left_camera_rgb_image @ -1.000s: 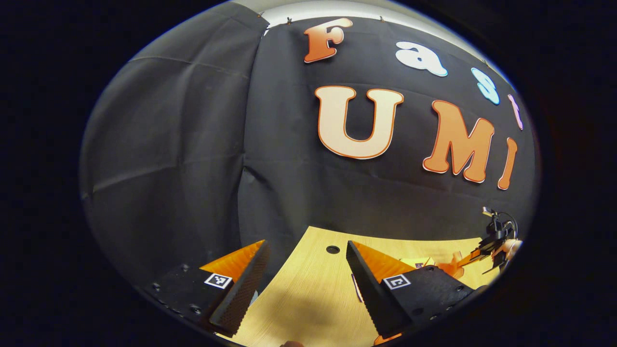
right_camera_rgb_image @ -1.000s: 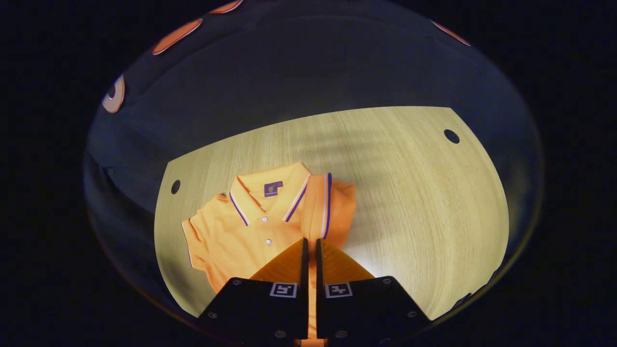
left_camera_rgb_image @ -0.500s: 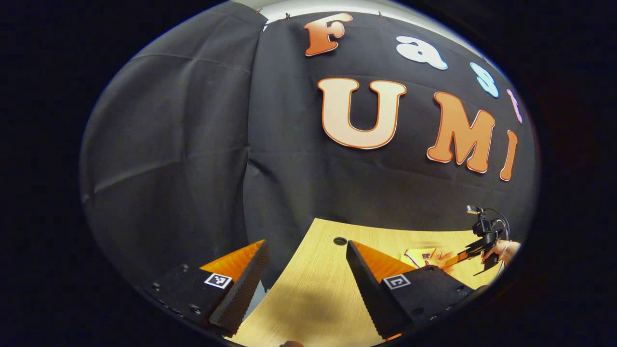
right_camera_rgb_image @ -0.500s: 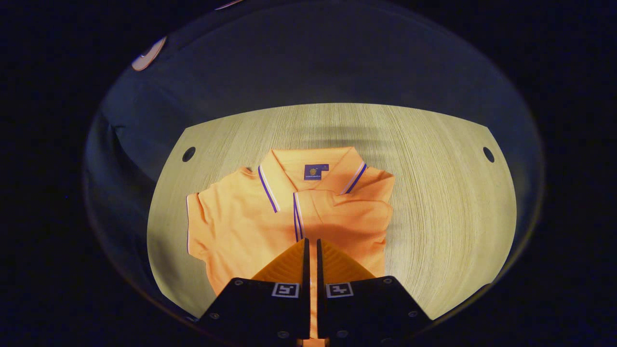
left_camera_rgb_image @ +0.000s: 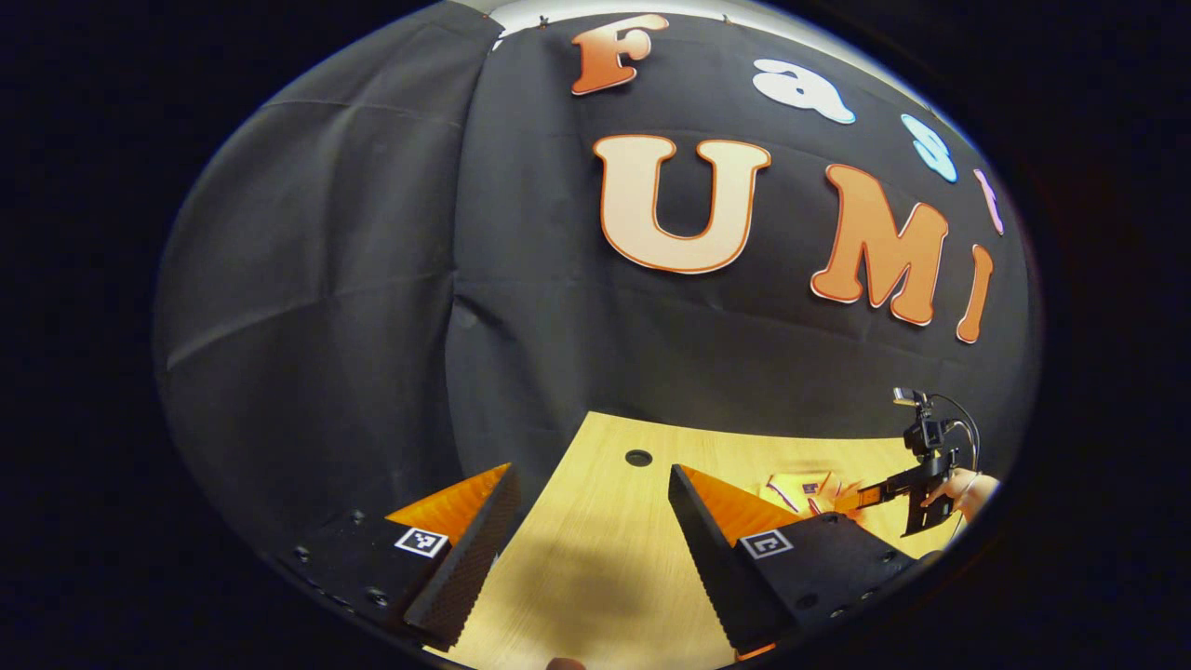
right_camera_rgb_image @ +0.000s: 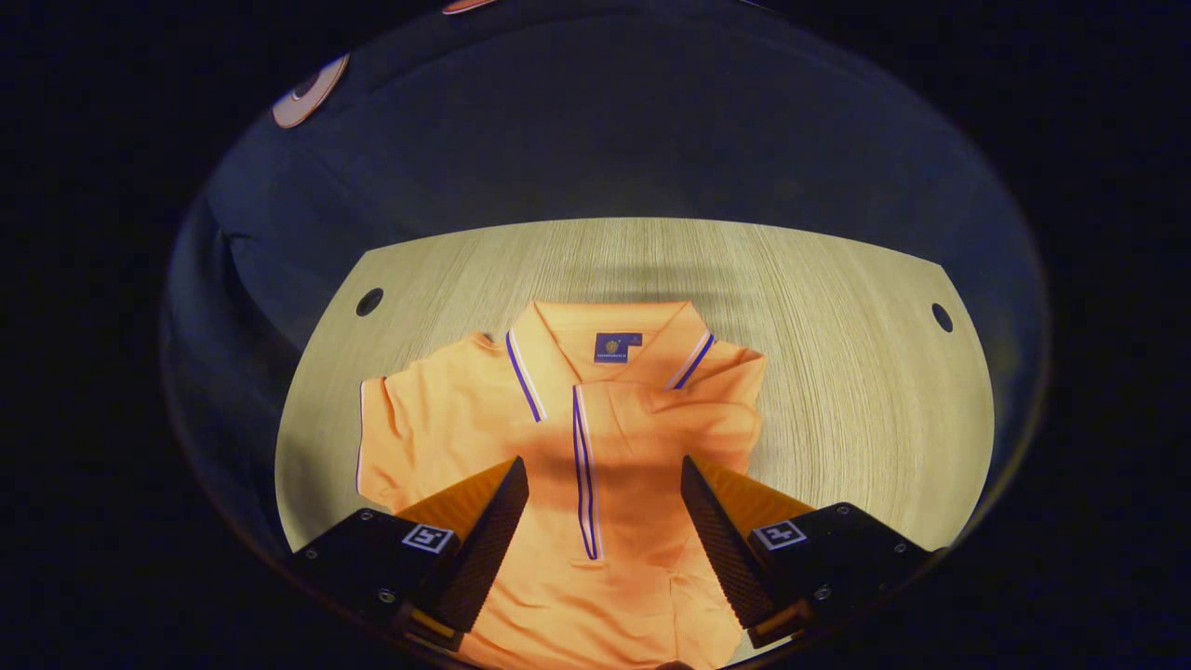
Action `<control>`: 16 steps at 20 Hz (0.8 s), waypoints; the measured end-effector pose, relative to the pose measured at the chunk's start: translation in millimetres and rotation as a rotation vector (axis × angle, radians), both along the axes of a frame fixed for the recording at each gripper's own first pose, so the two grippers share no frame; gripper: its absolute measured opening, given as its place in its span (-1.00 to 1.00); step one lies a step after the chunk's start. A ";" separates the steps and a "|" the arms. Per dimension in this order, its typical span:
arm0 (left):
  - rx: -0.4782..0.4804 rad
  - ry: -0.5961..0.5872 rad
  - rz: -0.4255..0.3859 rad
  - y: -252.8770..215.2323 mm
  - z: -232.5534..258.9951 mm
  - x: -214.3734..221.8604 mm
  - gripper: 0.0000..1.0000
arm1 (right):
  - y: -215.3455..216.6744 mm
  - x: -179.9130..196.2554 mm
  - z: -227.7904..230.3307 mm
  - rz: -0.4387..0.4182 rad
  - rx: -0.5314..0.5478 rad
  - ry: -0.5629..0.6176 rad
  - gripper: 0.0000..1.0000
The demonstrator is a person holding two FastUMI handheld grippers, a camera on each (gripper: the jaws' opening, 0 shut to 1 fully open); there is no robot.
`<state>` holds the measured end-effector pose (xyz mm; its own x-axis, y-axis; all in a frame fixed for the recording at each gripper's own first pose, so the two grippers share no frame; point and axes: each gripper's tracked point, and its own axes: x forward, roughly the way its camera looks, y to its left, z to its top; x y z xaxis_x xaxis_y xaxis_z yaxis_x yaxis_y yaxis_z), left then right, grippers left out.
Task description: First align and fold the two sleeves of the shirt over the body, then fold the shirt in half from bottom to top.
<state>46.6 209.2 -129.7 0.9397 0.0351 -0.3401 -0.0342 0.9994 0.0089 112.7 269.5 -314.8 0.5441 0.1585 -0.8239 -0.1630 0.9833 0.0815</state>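
An orange polo shirt (right_camera_rgb_image: 642,558) lies flat on the wooden table (right_camera_rgb_image: 837,307), collar (right_camera_rgb_image: 609,349) at the far side. One sleeve lies folded over the body, its striped cuff (right_camera_rgb_image: 582,475) running down the middle. The other sleeve (right_camera_rgb_image: 377,437) is spread out to the left. My right gripper (right_camera_rgb_image: 603,462) hovers open just above the chest, nothing between its fingers. My left gripper (left_camera_rgb_image: 591,475) stands open over the table's edge near the booth wall. In the left gripper view the right gripper (left_camera_rgb_image: 851,500) is far off at the right, held by a hand (left_camera_rgb_image: 968,489) over the shirt (left_camera_rgb_image: 800,489).
The table has small round holes near its far corners (right_camera_rgb_image: 369,301) (right_camera_rgb_image: 942,316) (left_camera_rgb_image: 638,457). Black cloth walls close the booth behind and beside the table. Bare wood lies to the right of the shirt (right_camera_rgb_image: 856,419).
My right gripper carried the sleeve across the body, then opened and let it go; the sleeve now rests on the chest. The left gripper stayed open and shifted only slightly.
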 end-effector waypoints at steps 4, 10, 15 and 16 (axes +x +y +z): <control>-0.037 0.066 -0.083 -43.0 -19.0 23.2 0.96 | -17.4 -2.3 27.4 -0.021 0.000 -0.075 1.00; -0.048 0.214 -0.170 -104.8 -64.9 59.7 0.96 | -43.7 -9.8 87.1 -0.023 0.011 -0.221 0.99; 0.035 0.341 -0.151 -120.2 -107.9 77.1 0.96 | -81.5 -16.0 140.2 -0.044 0.003 -0.347 0.99; 0.035 0.347 -0.145 -124.8 -115.1 83.3 0.97 | -90.5 -18.5 145.4 -0.047 -0.005 -0.364 0.99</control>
<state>129.9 84.4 -244.7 0.7647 -0.0728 -0.6403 0.1187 0.9925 0.0288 94.2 179.0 -169.4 0.8085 0.1227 -0.5755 -0.1354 0.9906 0.0211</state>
